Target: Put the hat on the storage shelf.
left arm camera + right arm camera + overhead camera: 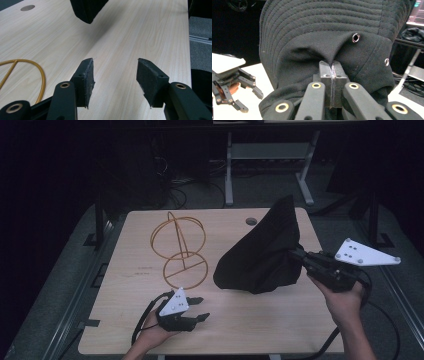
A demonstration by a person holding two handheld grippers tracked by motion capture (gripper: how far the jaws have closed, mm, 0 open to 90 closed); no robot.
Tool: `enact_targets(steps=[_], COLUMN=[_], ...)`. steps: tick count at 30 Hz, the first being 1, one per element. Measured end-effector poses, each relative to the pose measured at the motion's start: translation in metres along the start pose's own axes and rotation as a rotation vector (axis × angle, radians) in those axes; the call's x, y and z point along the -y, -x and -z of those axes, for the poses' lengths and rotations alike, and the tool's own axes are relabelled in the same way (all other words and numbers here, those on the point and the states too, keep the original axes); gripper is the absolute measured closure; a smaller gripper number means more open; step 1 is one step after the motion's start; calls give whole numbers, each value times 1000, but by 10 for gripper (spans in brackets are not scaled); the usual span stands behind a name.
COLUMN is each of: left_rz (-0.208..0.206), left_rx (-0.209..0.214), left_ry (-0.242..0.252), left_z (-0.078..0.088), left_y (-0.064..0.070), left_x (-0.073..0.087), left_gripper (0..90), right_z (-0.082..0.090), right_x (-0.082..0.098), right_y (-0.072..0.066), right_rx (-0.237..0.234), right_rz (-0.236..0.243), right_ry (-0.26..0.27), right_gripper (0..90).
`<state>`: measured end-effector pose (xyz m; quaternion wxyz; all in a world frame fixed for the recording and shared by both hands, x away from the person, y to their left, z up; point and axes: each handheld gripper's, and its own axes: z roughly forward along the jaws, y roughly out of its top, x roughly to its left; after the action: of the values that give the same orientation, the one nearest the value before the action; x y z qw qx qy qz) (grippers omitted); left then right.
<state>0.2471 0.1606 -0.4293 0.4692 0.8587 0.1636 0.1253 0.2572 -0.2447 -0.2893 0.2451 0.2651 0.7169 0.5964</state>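
right gripper point(333, 75) clamped tight on the black bucket hat point(262, 252), lifted at my 2 o'clock | left gripper point(192, 309) half open, nothing in it | wire hat stand point(179, 251) at 11 | I'd keep the pinch firm and carry the hat over slowly

A gold wire stand point(179, 251) of rings sits on the wooden table point(125, 320), left of centre toward the far side. A round grommet hole point(251, 221) lies at the table's far edge.
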Motion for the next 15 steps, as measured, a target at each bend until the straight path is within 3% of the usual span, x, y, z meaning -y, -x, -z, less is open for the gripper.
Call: enact_targets(steps=[15], left_rz=[1], left_rx=[-1], left_ry=[-8], left_z=[2], left_y=[-4], left_x=[6], left_gripper=[466], right_z=[-30], right_x=[-32], right_y=[-7], right_rx=[-63], right_rz=[6], right_ry=[-15], right_gripper=[897])
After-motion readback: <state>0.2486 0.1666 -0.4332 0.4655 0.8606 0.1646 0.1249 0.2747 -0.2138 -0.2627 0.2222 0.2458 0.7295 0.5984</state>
